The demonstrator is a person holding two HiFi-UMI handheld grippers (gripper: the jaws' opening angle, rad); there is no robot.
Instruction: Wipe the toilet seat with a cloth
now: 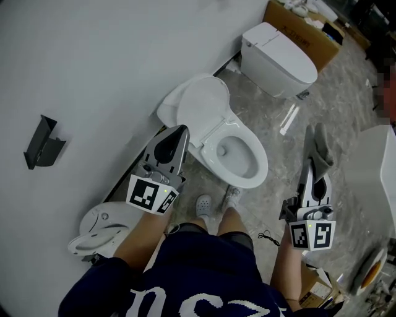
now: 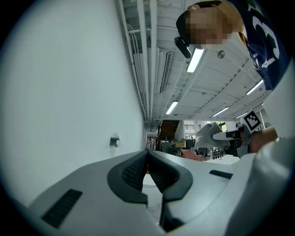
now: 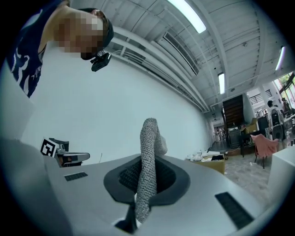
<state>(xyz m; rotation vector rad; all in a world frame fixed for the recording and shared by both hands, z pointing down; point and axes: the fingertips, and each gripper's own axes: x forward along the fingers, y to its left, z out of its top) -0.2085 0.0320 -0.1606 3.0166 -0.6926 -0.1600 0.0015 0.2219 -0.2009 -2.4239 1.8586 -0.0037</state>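
In the cardboard box (image 1: 298,28), white items (image 1: 307,8)

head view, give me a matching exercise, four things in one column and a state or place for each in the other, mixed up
Things:
1. cloth
2. left gripper
3. near toilet lid
4. far toilet lid

States or places:
a. closed down flat
b. raised open
c. jaws together, nothing between them
d. pinched in the right gripper

Pairs: 1-d, 2-c, 3-b, 4-a
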